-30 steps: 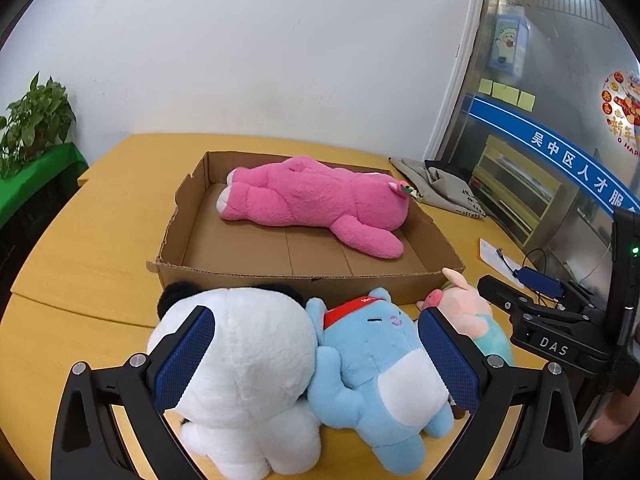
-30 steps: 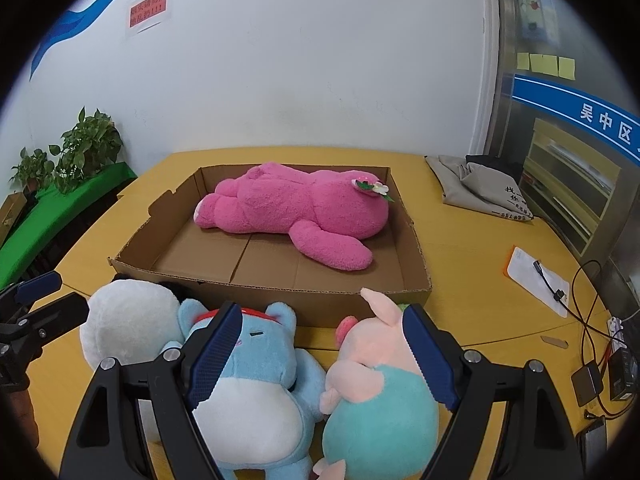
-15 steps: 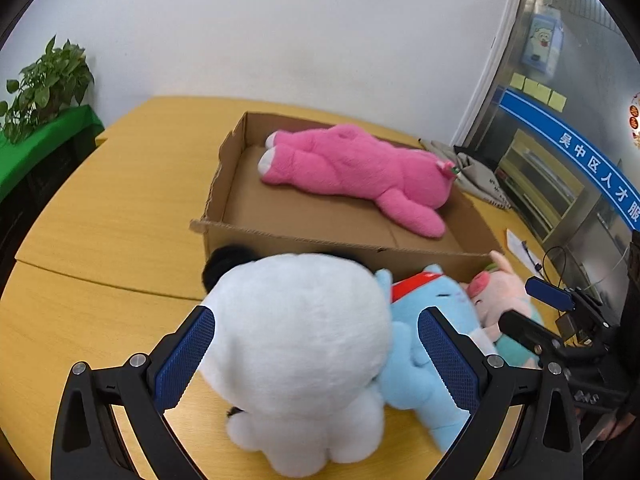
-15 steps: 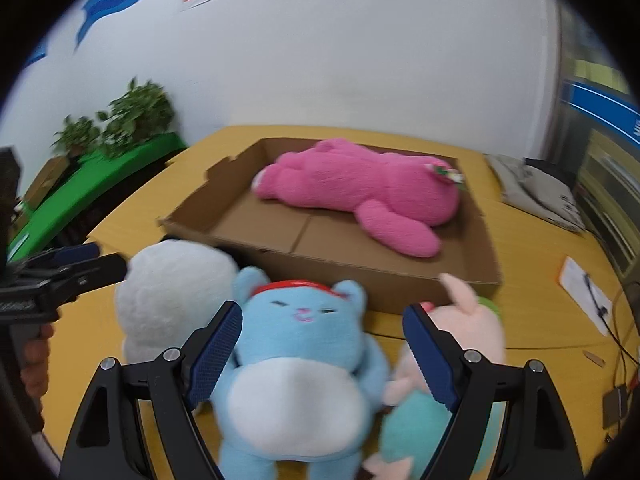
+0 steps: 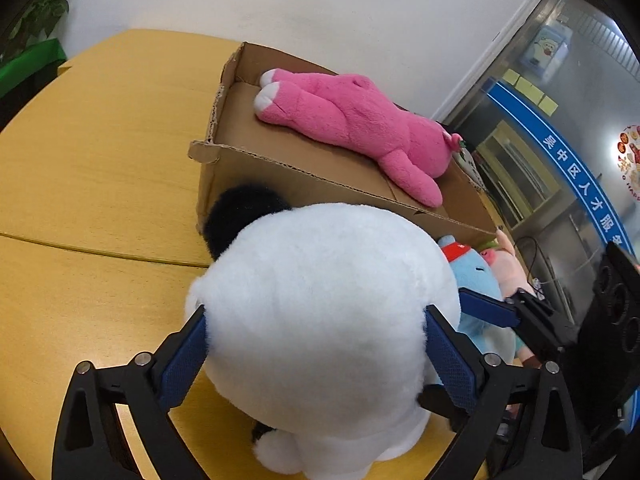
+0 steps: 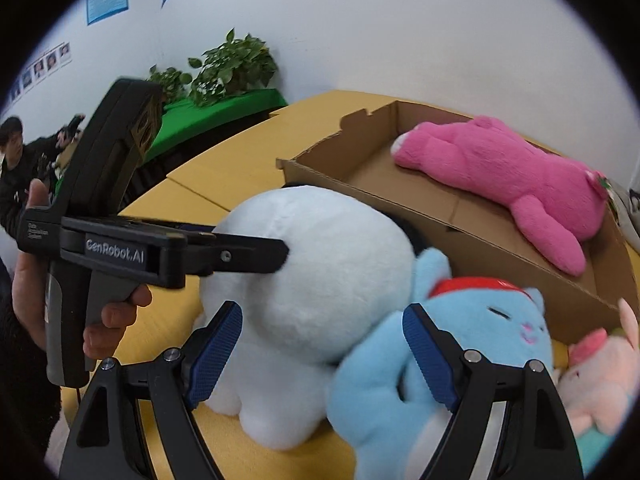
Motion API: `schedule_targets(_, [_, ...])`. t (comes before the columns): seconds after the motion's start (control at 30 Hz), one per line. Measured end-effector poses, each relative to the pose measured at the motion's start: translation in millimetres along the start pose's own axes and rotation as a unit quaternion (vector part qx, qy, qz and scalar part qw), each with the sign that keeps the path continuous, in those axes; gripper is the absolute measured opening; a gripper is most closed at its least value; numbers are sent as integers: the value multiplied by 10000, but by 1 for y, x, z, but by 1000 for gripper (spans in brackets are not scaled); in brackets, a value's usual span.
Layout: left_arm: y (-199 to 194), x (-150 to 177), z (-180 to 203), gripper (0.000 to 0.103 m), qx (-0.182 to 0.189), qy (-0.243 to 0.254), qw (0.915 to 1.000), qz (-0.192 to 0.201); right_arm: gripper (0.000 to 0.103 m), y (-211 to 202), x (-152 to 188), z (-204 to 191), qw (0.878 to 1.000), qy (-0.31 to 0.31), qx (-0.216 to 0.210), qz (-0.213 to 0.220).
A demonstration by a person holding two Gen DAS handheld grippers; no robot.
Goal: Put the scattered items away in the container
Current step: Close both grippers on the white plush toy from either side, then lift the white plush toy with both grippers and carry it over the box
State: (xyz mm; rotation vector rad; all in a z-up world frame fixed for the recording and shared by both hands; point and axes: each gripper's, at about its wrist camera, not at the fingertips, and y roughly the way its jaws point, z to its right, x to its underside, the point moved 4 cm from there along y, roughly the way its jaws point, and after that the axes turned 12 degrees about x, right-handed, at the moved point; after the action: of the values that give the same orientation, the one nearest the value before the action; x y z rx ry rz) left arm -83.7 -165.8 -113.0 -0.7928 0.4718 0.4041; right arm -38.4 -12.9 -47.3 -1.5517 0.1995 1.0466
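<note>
STEP: grasp white plush (image 5: 320,320) on bench (image 5: 92,184) beside box (image 5: 304,184) | LEFT tool (image 5: 316,344): pads pressing plush head, squeeze firmly | RIGHT tool (image 6: 320,356): open, holding nothing | NEXT: lift clear over box wall.

Both grippers are matte black frames with triangular cut-outs, silver screws at the joints and ribbed blue pads on the fingers (image 6: 426,360). At the left of the right-wrist frame, the left gripper (image 5: 316,354) shows white "GenRobot.AI" lettering and a grey pistol grip. The bare-skinned hand (image 6: 30,292) has a dark sleeve.
</note>
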Motion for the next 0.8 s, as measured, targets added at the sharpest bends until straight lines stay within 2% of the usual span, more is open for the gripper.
schedule_targets(0.17, [-4, -7, -13, 95, 297, -206, 9993, -115, 83, 13, -1, -9, 9997, 61, -236, -99])
schedule_targets(0.33, [-4, -15, -18, 100, 206, -196, 9995, -118, 86, 21, -8, -14, 9988, 313, -355, -124])
schedule_targets(0.5, [-4, -18, -16, 94, 182, -49, 9994, -277, 88, 31, -10, -11, 9977, 495, -449, -113])
schedule_targets(0.63, [-2, -18, -17, 90, 216, -75, 9995, -240, 90, 35, -13, -8, 9971, 542, -510, -135])
schedule_targets(0.7, [-3, -16, -15, 85, 224, -47, 9995, -213, 90, 37, -13, -12, 9976, 512, -450, -106])
schedule_targets(0.77, [-6, -14, -14, 83, 227, -48, 9995, -202, 87, 39, -10, -18, 9977, 531, -427, -34])
schedule_targets(0.8, [-8, -14, -13, 81, 237, -79, 9995, -192, 82, 40, -9, -19, 9976, 539, -444, 8])
